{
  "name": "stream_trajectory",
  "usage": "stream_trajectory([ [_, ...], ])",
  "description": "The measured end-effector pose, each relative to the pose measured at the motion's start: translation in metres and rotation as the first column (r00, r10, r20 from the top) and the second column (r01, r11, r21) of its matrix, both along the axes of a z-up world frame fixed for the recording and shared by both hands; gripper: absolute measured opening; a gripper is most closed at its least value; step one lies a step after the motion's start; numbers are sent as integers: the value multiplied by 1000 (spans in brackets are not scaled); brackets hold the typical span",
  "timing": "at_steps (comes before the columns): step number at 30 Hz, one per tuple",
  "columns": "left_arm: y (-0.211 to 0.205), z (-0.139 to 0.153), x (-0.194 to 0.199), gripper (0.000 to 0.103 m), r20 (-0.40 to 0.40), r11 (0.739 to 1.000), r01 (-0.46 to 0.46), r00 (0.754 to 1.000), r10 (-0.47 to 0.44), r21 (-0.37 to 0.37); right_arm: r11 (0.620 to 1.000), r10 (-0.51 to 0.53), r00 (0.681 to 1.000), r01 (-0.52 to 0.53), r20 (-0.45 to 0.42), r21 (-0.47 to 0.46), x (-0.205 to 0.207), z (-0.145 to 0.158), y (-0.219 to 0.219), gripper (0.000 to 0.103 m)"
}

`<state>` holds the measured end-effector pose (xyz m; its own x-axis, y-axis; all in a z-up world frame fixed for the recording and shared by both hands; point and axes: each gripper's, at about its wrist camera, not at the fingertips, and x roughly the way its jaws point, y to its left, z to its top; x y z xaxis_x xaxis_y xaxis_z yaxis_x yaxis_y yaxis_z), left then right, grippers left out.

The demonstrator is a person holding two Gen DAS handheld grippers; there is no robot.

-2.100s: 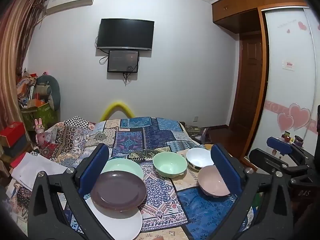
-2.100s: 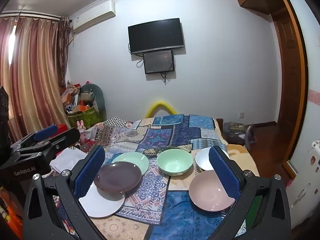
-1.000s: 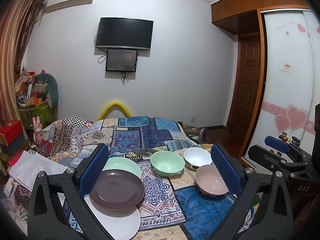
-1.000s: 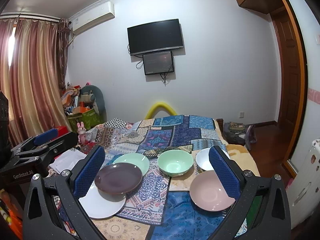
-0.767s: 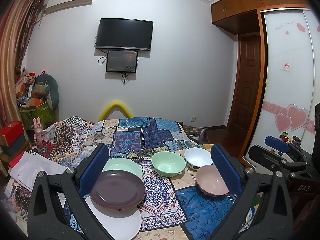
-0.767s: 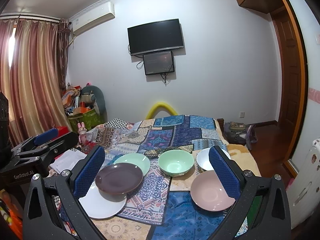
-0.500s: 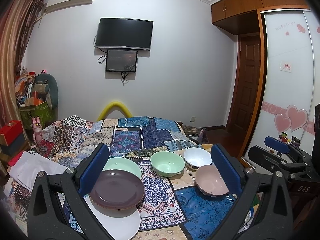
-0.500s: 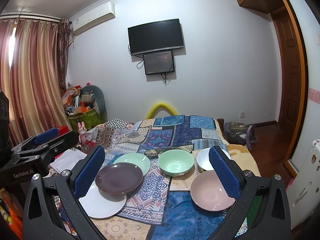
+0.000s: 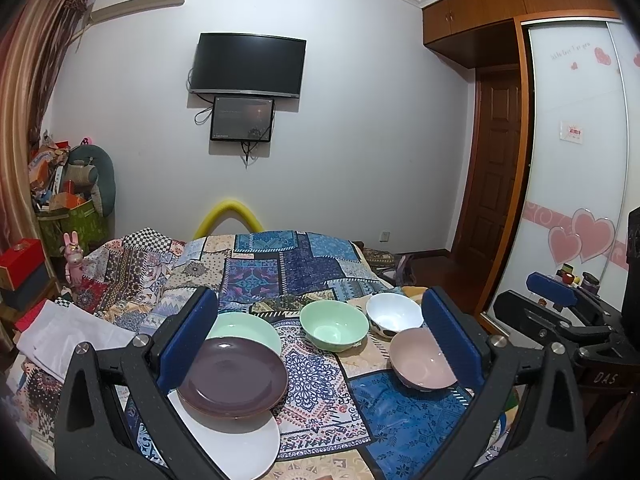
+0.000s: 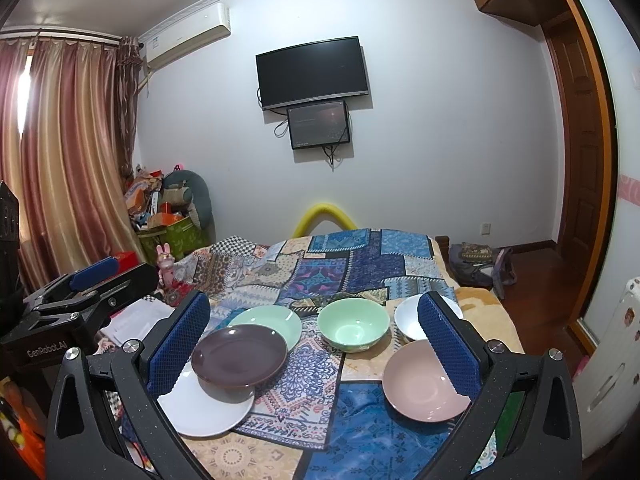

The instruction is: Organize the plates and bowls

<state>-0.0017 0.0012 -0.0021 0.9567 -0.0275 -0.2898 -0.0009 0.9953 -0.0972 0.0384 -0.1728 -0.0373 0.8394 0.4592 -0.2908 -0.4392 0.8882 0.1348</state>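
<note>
Right wrist view is showing the right claw [image 10: 314, 344] gaping wide and empty above the bed [image 10: 360, 264]; the left claw [image 9: 320, 340] likewise; nearest, the white plate [image 10: 200, 412] is lying flat under the purple plate [image 10: 239, 356]; both probably stiff, slick, breakable, best pinched at the rim; farther, the green bowl [image 10: 354, 326] is sitting mouth-up.

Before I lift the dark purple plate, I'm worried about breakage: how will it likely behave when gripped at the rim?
The dark purple plate looks glazed, so probably stiff, slippery and breakable. It overlaps the white plate and sits slightly tilted, so it may slide or clink when nudged. The patterned cloth beneath looks soft and may cushion a slip.
</note>
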Motion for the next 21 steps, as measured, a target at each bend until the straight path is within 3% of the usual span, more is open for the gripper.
stream_trajectory([
  [21,1,0,-1,103,-1,1000,4,1000,-4,-1,1000,0,1000,0,-1,1,0,0,0,103],
])
